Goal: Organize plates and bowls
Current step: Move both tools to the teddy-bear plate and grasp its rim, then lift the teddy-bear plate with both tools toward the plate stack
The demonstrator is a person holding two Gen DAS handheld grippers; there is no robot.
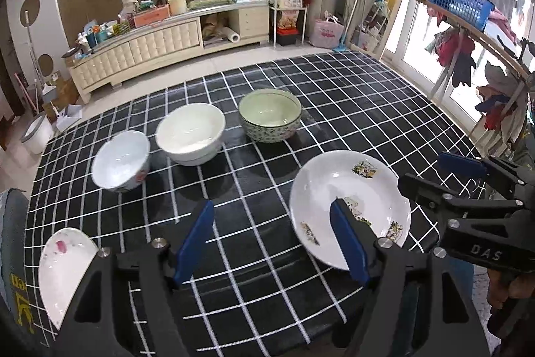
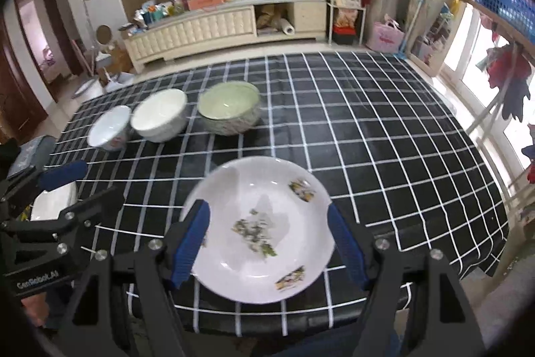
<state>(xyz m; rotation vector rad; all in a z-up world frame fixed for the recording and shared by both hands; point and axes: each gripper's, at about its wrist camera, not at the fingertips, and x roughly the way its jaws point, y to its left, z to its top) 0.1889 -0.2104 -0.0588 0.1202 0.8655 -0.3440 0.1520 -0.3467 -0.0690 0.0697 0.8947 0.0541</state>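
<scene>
Checked tablecloth [image 2: 367,122], white flower-printed plate [image 2: 264,230], three bowls [image 2: 160,116] behind

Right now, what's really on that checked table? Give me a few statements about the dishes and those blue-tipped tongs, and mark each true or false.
1. Three bowls stand in a row: small white bowl, plain white bowl, green bowl. True.
2. The bowls are stacked inside each other. False: each stands on its own.
3. The right gripper clamps the decorated plate. False: its jaws are open, and the plate lies flat on the tablecloth.
4. The left gripper holds nothing. True.
5. Only one plate is on the table. False: a second plate lies near the left edge.
</scene>
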